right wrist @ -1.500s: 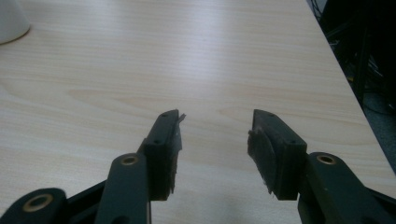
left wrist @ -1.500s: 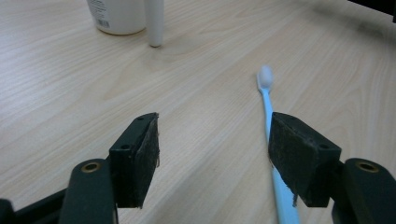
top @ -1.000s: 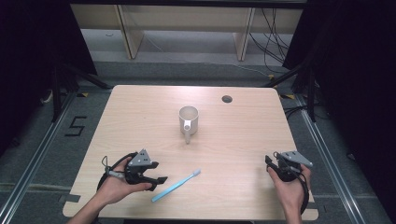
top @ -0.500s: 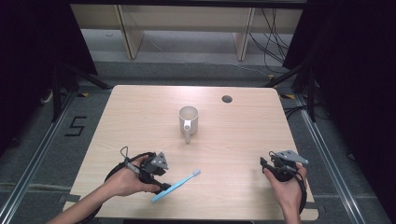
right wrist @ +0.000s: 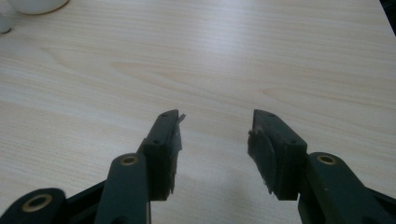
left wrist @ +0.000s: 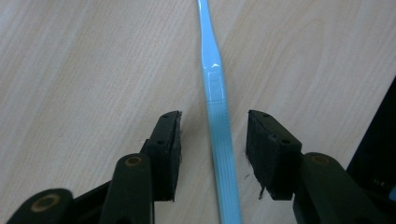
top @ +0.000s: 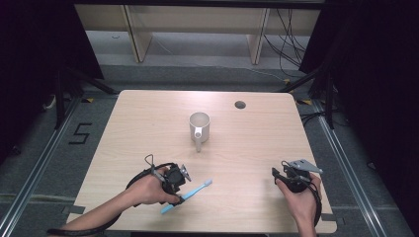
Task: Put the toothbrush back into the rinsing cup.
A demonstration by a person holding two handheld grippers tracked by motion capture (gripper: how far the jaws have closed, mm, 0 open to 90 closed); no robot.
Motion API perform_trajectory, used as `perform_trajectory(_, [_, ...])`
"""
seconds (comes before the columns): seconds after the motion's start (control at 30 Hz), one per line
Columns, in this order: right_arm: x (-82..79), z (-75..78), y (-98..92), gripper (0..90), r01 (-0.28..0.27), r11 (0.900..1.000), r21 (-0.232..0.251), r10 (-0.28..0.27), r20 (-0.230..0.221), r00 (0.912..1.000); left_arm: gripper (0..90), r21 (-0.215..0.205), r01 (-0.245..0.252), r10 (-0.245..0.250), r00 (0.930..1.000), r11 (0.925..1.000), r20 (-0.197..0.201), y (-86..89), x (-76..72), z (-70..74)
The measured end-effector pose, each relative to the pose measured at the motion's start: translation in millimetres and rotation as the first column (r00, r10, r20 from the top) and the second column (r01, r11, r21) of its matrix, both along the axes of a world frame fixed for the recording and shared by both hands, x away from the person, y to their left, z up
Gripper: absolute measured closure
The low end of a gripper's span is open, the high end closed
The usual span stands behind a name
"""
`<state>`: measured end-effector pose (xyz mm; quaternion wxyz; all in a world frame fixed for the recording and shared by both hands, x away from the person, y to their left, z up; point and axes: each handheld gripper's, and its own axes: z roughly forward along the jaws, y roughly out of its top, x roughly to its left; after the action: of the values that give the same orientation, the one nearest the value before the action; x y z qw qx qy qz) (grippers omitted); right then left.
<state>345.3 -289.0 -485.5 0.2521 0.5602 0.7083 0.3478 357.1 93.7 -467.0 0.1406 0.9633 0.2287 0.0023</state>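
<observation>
the left gripper [left wrist: 213, 140] straddles the handle of a light blue toothbrush [left wrist: 215, 93] lying flat on the table [left wrist: 70, 70]; its jaws have just been closing, yet a gap shows on each side and neither pad presses the plastic. the handle runs straight out between the jaws, the head end farther ahead and out of frame. a good pick here likely means keeping the handle centred, the pads low against the wood, and squeezing evenly so the thin handle does not roll or skid aside. in the high view the left gripper [top: 174, 183] sits over the brush's near end, a white mug [top: 199, 127] stands well beyond it. the right gripper [right wrist: 215, 140] rests with jaws apart and nothing between them.
</observation>
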Motion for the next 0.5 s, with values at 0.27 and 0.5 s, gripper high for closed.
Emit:
perform_trajectory(0.27, [-0.4,-0.1,-0.7,52.8,0.006,1.000,0.002,-0.006,-0.004,1.0000,59.1,0.031,-0.001,0.002,0.9999,0.9995,-0.015,-11.4,0.2,-2.8])
perform_trajectory(0.5, [-0.8,-0.4,1.4,52.7,0.019,1.000,0.018,-0.019,-0.017,0.9997,63.2,0.057,0.003,-0.002,0.9998,0.9984,-0.020,-16.9,0.9,-5.8])
